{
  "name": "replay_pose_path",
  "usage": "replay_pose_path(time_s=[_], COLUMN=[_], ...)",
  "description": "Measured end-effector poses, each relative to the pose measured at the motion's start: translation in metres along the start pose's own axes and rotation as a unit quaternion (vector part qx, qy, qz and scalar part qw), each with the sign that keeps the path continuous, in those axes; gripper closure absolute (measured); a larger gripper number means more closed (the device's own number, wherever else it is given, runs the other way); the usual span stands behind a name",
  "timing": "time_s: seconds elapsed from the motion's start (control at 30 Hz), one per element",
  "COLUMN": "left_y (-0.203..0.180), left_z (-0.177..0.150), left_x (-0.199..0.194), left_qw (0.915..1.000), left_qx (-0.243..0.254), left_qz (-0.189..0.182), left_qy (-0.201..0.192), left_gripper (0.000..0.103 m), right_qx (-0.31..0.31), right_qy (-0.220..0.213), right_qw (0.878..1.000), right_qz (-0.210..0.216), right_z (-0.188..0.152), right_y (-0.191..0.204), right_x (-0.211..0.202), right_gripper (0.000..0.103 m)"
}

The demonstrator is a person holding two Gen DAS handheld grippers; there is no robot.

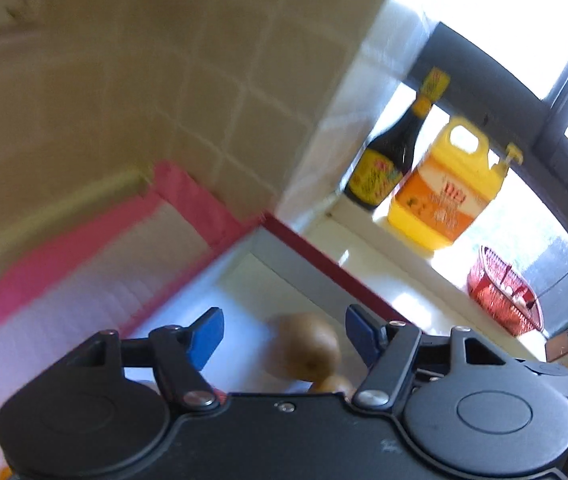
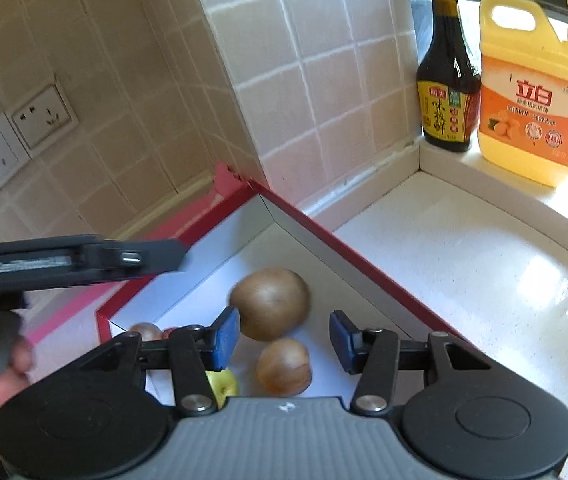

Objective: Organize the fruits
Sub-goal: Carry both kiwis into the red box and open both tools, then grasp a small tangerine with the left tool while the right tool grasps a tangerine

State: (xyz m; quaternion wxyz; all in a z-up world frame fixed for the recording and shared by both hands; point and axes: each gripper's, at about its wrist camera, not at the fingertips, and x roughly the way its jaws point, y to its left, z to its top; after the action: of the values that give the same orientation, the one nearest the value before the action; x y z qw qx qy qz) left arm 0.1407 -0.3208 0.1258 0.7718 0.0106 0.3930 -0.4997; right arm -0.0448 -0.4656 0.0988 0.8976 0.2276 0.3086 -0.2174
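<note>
A red-rimmed box (image 2: 316, 220) with a white inside sits in the counter corner. In it lie a large brown kiwi (image 2: 270, 304), a smaller brown fruit (image 2: 283, 366), a yellow-green fruit (image 2: 224, 386) and another brown fruit (image 2: 146, 331) partly hidden. My right gripper (image 2: 284, 340) is open and empty, just above the fruits. My left gripper (image 1: 282, 336) is open and empty over the same box (image 1: 324, 264), with the kiwi (image 1: 308, 346) between its fingers' line of sight. The left gripper's body (image 2: 72, 260) crosses the right wrist view at left.
A dark sauce bottle (image 2: 446, 80) and a yellow detergent jug (image 2: 534, 92) stand on the window ledge. A red mesh basket (image 1: 504, 292) sits on the ledge further right. Wall sockets (image 2: 16, 136) are on the tiled wall. White counter (image 2: 464, 280) lies right of the box.
</note>
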Motion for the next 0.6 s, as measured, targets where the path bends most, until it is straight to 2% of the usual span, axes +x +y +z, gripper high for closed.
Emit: replay_pose_path(time_s=[0.1,0.23,0.33,0.43,0.53,0.6], left_y=[0.018,0.05,0.067,0.082,0.099,0.109], left_z=[0.001,-0.004,-0.011,-0.022,-0.037,-0.047], left_x=[-0.048,-0.119,-0.172,-0.216,-0.244,-0.25], left_qw=[0.999,0.9927,0.9829,0.9687,0.9555,0.9512], left_qx=[-0.002,-0.021,-0.046,-0.067,-0.09,-0.1], left_qz=[0.011,0.059,0.102,0.15,0.195,0.211], left_qy=[-0.042,-0.103,-0.146,-0.186,-0.202,-0.202], left_gripper=[0.023,0.023,0.023,0.023,0.023,0.023], right_qx=[-0.001,-0.024,-0.046,-0.078,-0.114,-0.134], right_qy=[-0.013,-0.024,-0.026,-0.024,-0.013,-0.003], right_qw=[1.0,0.999,0.996,0.992,0.986,0.982], right_qz=[0.014,0.04,0.071,0.097,0.121,0.134], right_z=[0.004,0.007,0.011,0.01,0.006,-0.001], right_y=[0.006,0.029,0.056,0.089,0.126,0.149], right_x=[-0.012,-0.024,-0.029,-0.028,-0.02,-0.012], right_gripper=[0.051,0.05,0.05,0.05,0.051,0.051])
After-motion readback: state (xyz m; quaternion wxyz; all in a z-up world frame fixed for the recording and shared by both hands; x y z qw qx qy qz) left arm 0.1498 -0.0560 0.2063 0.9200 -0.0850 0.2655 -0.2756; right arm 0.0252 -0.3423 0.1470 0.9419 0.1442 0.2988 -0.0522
